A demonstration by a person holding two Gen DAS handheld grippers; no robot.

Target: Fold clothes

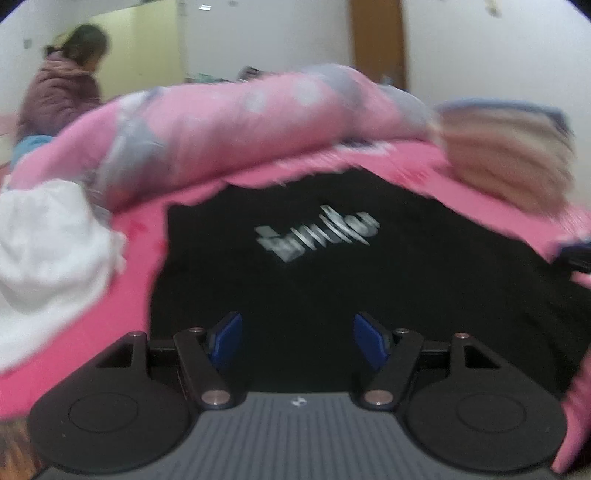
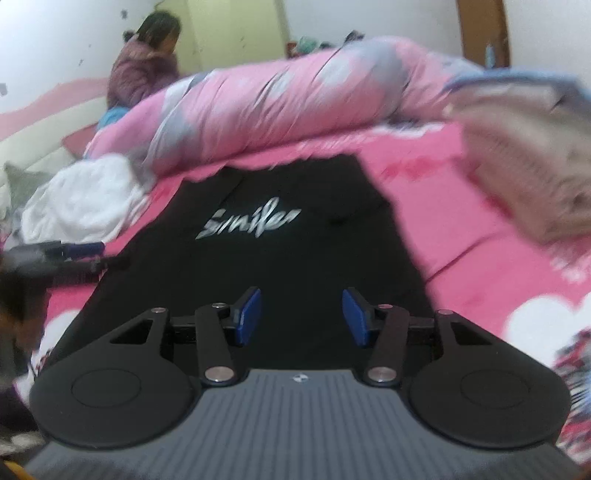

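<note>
A bedroom with pale walls holds a bed spread with a bright pink sheet, printed near its right edge with white heart shapes. At far left, a person in a mauve padded jacket sits beyond the bed, back turned to the cameras, in front of a pale yellow wall panel. Below that figure, a crumpled white cloth lies on the sheet at the bed's left side. Just beside it in the right wrist view, the left gripper reaches in from the frame's edge over the sheet, too blurred there to read. A rolled pink-and-grey quilt runs across the far side of the bed from left to right.

At centre, a black T-shirt lies spread flat on the sheet, its pale lettered logo facing up and its far edge close under the quilt. Both wrist views look along it from the near end. In the left wrist view, the left tool's blue pads stand apart above the black fabric with nothing between them. The right gripper likewise hangs over the shirt, its pads separated and gripping nothing.

To the right, a beige striped pillow rests on the sheet by the quilt's end. A brown wooden door frame stands against the far wall. Both views are blurred.
</note>
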